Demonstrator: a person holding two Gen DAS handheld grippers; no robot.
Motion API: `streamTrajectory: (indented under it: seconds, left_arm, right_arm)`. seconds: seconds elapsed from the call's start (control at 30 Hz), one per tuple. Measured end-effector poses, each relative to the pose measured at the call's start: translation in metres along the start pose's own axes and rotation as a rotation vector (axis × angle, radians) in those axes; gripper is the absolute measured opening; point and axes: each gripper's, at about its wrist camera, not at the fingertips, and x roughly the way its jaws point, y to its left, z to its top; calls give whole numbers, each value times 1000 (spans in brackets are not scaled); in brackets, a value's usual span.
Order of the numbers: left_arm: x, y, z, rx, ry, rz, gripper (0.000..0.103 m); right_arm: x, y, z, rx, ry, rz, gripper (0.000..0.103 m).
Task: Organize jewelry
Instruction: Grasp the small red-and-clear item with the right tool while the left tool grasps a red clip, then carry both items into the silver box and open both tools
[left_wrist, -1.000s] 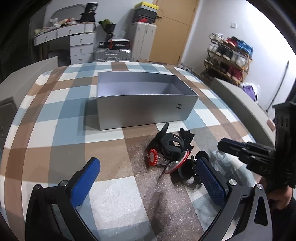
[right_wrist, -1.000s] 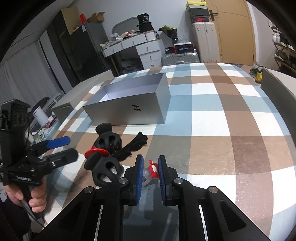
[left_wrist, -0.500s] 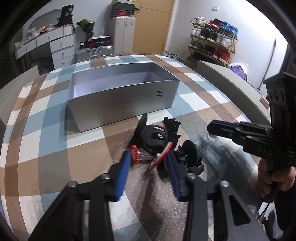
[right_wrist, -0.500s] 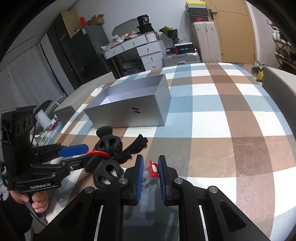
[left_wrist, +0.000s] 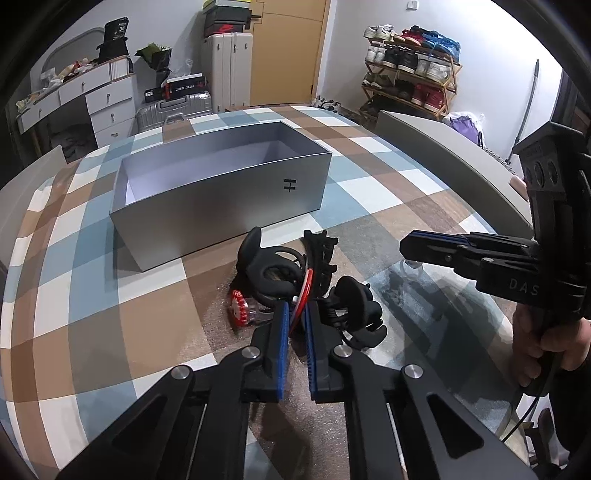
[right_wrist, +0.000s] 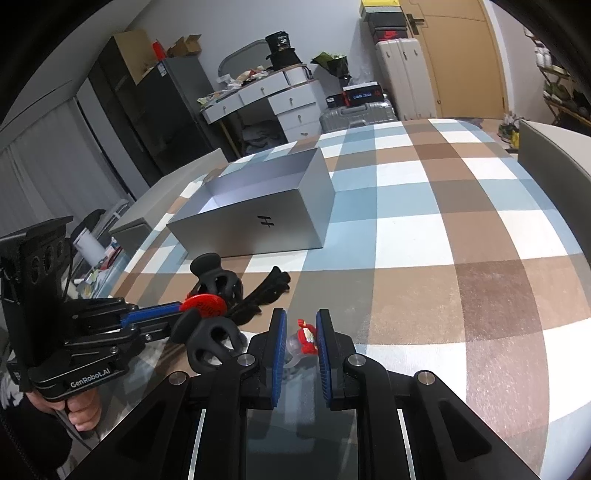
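Note:
A red disc (left_wrist: 302, 291) stands edge-on between the blue pads of my left gripper (left_wrist: 295, 307); the jaws are closing and the pads press its two faces. The right wrist view shows the disc (right_wrist: 204, 305) at the left gripper's (right_wrist: 179, 309) tips. My right gripper (right_wrist: 301, 318) is shut on a clear ring with a red ornament (right_wrist: 306, 336), low over the cloth. Two black hair claws (left_wrist: 271, 267) (left_wrist: 354, 308), a black flat clip (left_wrist: 321, 251) and a red-beaded clear piece (left_wrist: 241, 309) lie in a pile. The open grey box (left_wrist: 221, 195) stands just behind.
A blue, brown and white checked cloth (right_wrist: 461, 229) covers the table. Its near edge shows bare glass (left_wrist: 443, 306). Grey chair backs (left_wrist: 450, 147) stand along the right side. A hand (left_wrist: 554, 343) grips the right gripper's handle. Suitcases, drawers and a shoe rack line the walls.
My left gripper went from wide open to shut, moving in over the pile and taking the red disc between its pads. The right gripper kept still, holding the clear ring.

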Motion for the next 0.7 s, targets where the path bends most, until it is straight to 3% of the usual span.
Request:
streamTrajectory:
  seconds: [0.43,0.7]
  left_arm:
    - [12,-1,8,-7,25,-38,3]
    - [-4,-8,6,19,-18,34,2]
  right_arm:
    - [-4,-5,-2,23,-10,9,16]
    - [-8,-2,1,27,-19,16,16]
